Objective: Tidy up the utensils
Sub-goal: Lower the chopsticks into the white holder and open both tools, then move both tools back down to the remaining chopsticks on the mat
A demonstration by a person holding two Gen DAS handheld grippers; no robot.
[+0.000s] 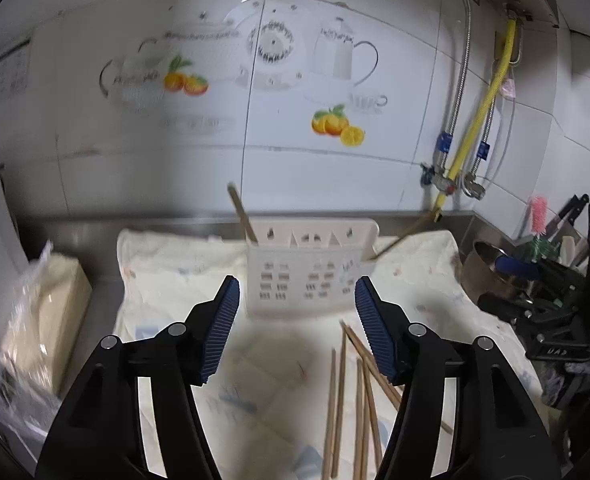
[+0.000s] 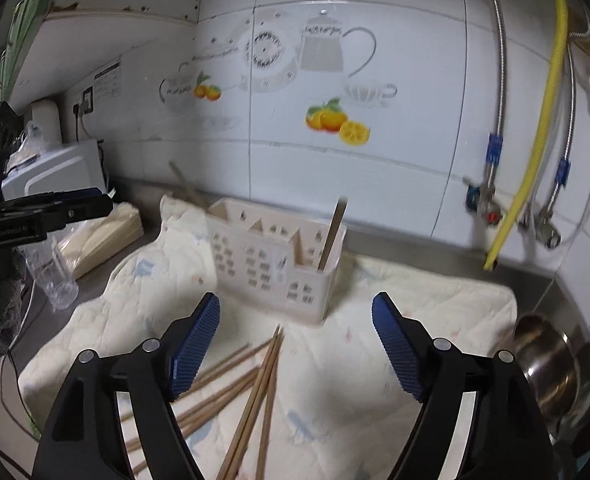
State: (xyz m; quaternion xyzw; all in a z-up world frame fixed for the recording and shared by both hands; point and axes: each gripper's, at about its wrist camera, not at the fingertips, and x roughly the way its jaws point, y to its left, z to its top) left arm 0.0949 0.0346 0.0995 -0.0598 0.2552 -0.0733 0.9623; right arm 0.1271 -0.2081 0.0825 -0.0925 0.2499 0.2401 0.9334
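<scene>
A white plastic utensil holder point(image 1: 309, 276) point(image 2: 275, 256) stands on a pale quilted cloth point(image 1: 279, 368) point(image 2: 335, 380). One chopstick point(image 1: 242, 216) leans out of its left end and another point(image 1: 403, 238) point(image 2: 333, 234) out of its right end. Several loose wooden chopsticks point(image 1: 355, 396) point(image 2: 251, 392) lie on the cloth in front of it. My left gripper point(image 1: 297, 328) is open and empty, just short of the holder. My right gripper point(image 2: 295, 348) is open and empty above the loose chopsticks.
A steel pot point(image 1: 491, 270) point(image 2: 551, 372) sits at the right edge of the cloth. A wrapped beige pack point(image 1: 43, 320) point(image 2: 103, 236) and a clear glass point(image 2: 57, 280) stand on the left. Pipes and valves point(image 2: 495, 184) run down the tiled wall.
</scene>
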